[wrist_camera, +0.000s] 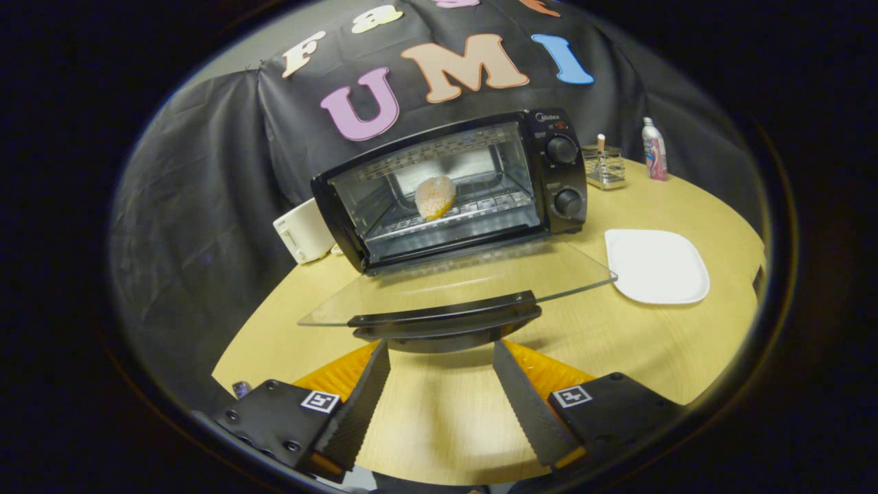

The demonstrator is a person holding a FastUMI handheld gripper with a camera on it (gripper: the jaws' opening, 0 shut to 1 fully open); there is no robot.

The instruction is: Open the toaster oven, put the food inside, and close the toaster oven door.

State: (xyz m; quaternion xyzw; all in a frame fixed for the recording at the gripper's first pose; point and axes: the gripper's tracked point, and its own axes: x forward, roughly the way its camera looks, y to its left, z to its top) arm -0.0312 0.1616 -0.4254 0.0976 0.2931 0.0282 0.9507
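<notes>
Now your tongs (441,360) stand apart, empty, just short of the black handle (444,314) of the one black toaster oven's (456,185) lowered glass door (466,278); one golden breaded piece of food (435,197) sits inside, beyond. One white square plate (656,266) lies right.

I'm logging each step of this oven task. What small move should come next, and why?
Probably ease the open hand-held gripper forward under the door handle, ready to lift it. The food already sits on the rack inside the toaster oven, the glass door lies flat open, and the handle is just ahead of the fingers.
</notes>
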